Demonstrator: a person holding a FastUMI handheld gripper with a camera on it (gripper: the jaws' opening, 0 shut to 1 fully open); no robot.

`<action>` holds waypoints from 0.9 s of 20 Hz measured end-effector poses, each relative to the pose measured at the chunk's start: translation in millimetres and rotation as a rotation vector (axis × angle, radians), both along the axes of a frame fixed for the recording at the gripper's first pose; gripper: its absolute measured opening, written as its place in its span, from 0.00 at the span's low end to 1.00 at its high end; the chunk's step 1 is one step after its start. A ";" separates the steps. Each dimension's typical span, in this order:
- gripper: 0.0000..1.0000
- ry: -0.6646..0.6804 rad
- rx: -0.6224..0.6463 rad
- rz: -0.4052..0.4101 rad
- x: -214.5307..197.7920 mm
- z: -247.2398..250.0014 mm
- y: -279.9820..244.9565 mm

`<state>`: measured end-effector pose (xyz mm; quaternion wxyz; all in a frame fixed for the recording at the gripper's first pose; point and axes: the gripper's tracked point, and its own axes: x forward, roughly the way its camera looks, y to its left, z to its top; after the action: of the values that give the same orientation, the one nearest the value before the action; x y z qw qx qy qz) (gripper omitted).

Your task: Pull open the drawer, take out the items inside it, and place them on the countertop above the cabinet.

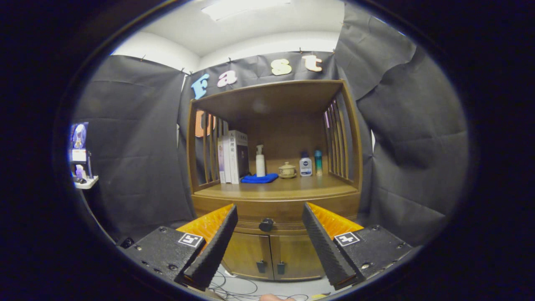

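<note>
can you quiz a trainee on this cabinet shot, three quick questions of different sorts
1. True or false: the drawer is already pulled open.
2. What sits between the gripper fingers? A) blue cloth B) drawer knob C) books
3. Fill in: the small lidded pot stands on the ____.

Key
1. False: it is closed, flush with the cabinet front.
2. B: the knob lies beyond the open fingers, untouched.
3. Countertop, between the white pump bottle and the white-and-blue bottle.

The wooden cabinet (273,196) stands upright. Its drawer (250,215) sits closed just below the worktop (276,188), a dark round knob (266,225) at the drawer's middle, above the cabinet's two shut doors (271,255).
</note>
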<state>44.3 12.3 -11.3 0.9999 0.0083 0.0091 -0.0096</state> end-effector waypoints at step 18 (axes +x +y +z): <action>0.99 0.114 -0.001 -0.060 126.1 -67.2 4.3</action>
<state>170.4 16.6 -78.5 0.9970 0.0074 0.0660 -0.0399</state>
